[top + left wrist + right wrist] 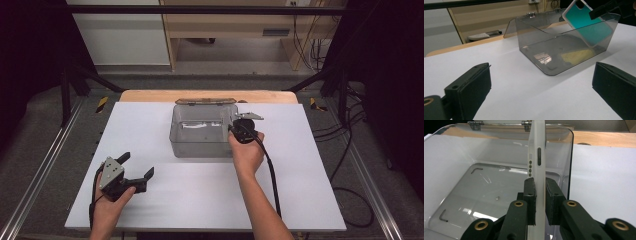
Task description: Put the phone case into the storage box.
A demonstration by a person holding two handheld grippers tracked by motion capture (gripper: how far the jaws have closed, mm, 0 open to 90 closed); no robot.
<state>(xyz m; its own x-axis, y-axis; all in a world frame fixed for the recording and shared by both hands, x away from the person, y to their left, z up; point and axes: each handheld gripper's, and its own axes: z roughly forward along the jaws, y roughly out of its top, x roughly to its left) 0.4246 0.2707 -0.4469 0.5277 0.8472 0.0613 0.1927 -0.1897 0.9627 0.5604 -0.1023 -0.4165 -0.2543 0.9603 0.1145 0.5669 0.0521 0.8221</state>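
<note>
A clear plastic box (202, 132) stands mid-table with its hinged lid (205, 101) folded open behind it. My right gripper (236, 126) hovers over the box's right side, shut on a phone case. In the right gripper view the case (537, 157) stands edge-on, white-rimmed, clamped between the two pads (530, 195) above the box floor (474, 195). The left gripper view shows the case's teal back (586, 22) tilted over the box (564, 50). My left gripper (137, 164) rests near the table's front left, open with nothing between its fingers (471, 85).
The white table top (310, 165) spreads around the box, with a wooden strip (150, 95) along its far edge. Black cables (350, 145) trail off the right side. Metal frame rails (45, 165) run along both sides.
</note>
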